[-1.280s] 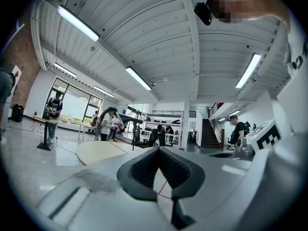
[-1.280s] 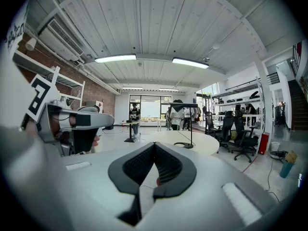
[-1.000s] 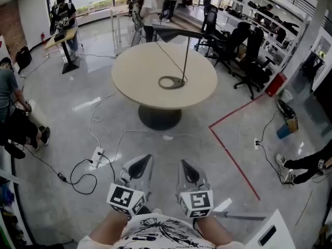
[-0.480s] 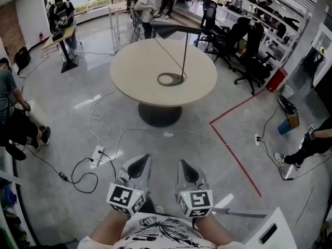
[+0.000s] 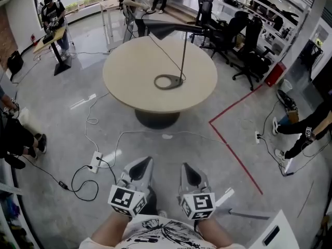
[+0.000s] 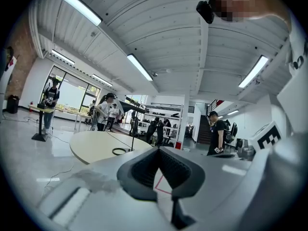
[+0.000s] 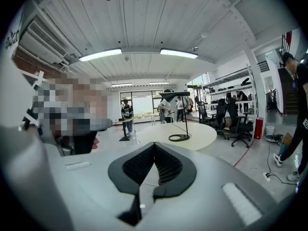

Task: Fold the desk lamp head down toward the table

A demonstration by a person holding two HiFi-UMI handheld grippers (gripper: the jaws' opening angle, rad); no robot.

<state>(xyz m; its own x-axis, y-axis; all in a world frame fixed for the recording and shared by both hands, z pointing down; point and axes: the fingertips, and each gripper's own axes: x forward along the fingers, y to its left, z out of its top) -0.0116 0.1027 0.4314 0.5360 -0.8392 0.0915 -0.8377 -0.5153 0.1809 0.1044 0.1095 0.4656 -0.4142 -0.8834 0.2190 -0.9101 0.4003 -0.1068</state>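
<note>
A black desk lamp stands on the round beige table (image 5: 124, 90). It has a ring base (image 5: 168, 81), a thin upright pole (image 5: 184, 51) and a flat head (image 5: 166, 28) held out level to the left at the top. The lamp (image 6: 132, 129) shows small and far off in the left gripper view, and so does the lamp (image 7: 182, 114) in the right gripper view. My left gripper (image 5: 144, 163) and right gripper (image 5: 185, 168) are held close to my body, well short of the table. Both are shut with nothing between the jaws.
A white cable and a power strip (image 5: 96, 160) lie on the grey floor between me and the table. A red tape line (image 5: 233, 154) runs on the right. Black office chairs (image 5: 249, 45) stand behind the table, and people stand at the left, the back and the right edge.
The table and lamp have come nearer and lower in the head view as I move toward them. Both grippers stay in the same place against my body, still shut.
</note>
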